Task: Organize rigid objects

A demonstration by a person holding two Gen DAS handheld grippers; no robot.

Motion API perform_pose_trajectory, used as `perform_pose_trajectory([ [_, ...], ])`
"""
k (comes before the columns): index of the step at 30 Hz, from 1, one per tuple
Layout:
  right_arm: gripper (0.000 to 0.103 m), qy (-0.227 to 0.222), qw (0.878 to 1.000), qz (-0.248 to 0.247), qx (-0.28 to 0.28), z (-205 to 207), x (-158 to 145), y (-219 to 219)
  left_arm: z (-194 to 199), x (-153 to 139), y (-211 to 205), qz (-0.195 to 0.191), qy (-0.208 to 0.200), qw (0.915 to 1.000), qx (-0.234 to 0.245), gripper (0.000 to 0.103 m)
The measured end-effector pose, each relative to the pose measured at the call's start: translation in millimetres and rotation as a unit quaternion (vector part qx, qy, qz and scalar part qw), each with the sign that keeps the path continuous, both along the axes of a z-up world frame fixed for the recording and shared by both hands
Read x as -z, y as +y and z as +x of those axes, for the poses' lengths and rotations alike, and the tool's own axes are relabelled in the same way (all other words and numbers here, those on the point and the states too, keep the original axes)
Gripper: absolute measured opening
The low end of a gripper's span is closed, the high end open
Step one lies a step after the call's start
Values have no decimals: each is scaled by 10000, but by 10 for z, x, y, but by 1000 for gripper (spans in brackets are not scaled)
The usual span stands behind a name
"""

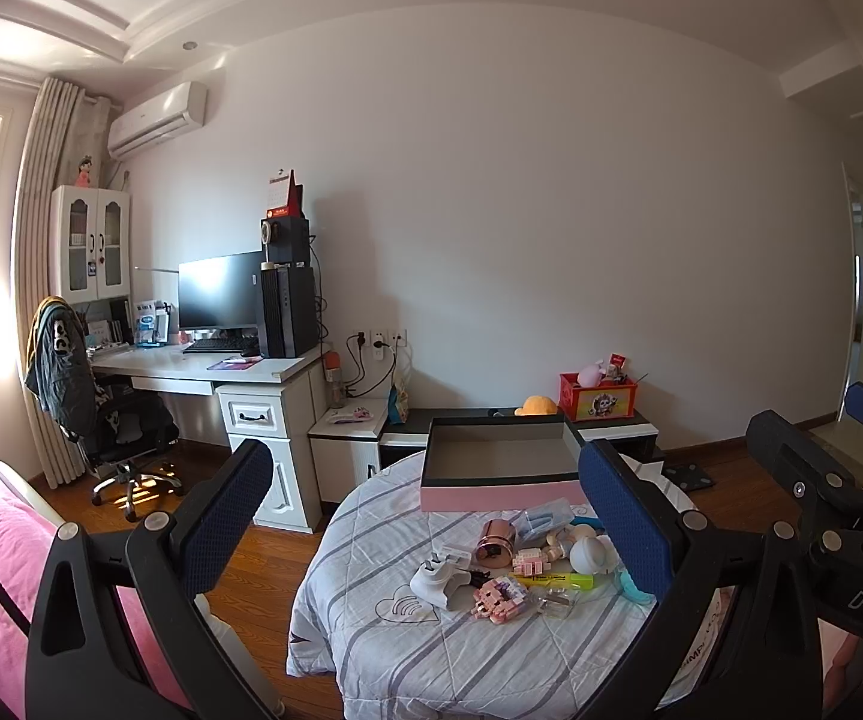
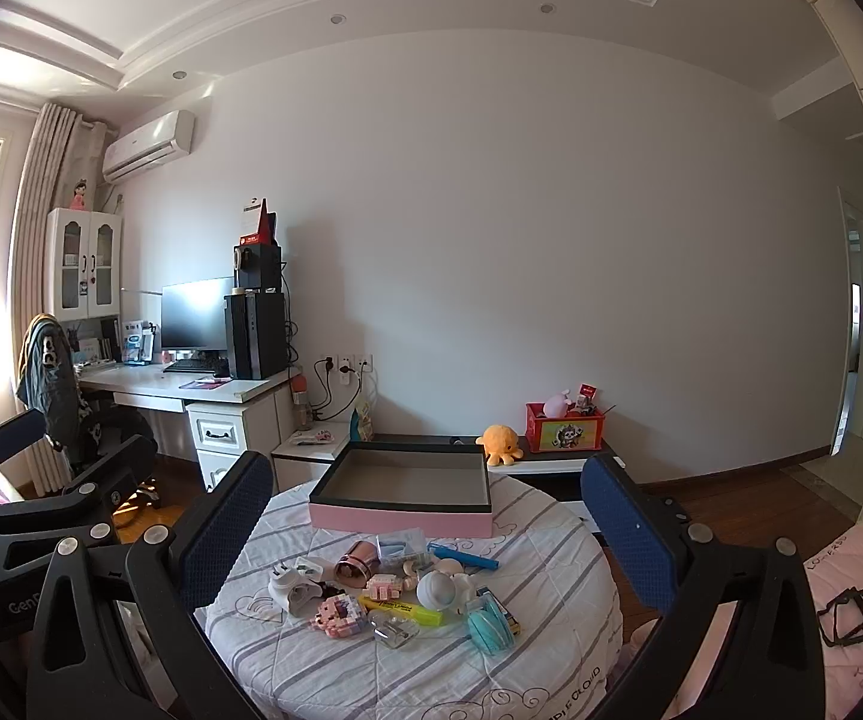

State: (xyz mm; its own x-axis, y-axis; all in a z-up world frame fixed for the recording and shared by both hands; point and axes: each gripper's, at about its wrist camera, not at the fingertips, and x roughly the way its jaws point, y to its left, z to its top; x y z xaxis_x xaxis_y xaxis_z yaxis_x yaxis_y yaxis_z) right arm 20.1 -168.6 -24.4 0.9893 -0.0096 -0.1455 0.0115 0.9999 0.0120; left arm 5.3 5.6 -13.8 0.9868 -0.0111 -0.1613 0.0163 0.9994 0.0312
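blue-padded fingers (image 1: 215, 516) of the left gripper (image 1: 425, 516) and right gripper (image 2: 425, 528) stand spread wide, holding nothing, above a round quilt-covered bench (image 2: 371, 678). small rigid toys and gadgets (image 2: 395, 591) lie clustered there, just before an empty pink-sided rectangular box (image 2: 401, 521).

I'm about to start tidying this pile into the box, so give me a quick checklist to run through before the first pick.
1. Left tool open and holding nothing: ok.
2. Right tool open and holding nothing: ok.
3. Pink box open on top with nothing visible inside: ok.
4. Small items are reachable on the striped cover in front of the box: ok.
5. Items separated enough for a clean pick: not ok; the white plug adapter, pink brick toy and yellow highlighter lie crowded together.
6. Whether the clear item is rigid: cannot tell.
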Motion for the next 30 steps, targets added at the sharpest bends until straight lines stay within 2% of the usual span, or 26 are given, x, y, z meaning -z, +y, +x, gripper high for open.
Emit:
perform_pose_trajectory([
  [8, 103, 2, 10000, -2, -6, 10, 2, 1, 9, 64, -4, -16, 26, 10000, 29, 103],
  [16, 103, 199, 9998, 11, -43, 218, 135, -22, 291, 235, -23, 20, 258, 9996, 133, 103],
  [19, 103, 434, 9990, 10, -46, 383, 276, -61, 481, 379, -28, 24, 452, 9987, 234, 103],
  [24, 103, 829, 9965, -11, -72, 691, 616, -154, 885, 777, -23, 39, 937, 9949, 384, 103],
  [30, 103, 1463, 9892, -5, 66, 1108, 1159, -350, 1429, 1420, 82, -51, 1760, 9833, 463, 103],
])
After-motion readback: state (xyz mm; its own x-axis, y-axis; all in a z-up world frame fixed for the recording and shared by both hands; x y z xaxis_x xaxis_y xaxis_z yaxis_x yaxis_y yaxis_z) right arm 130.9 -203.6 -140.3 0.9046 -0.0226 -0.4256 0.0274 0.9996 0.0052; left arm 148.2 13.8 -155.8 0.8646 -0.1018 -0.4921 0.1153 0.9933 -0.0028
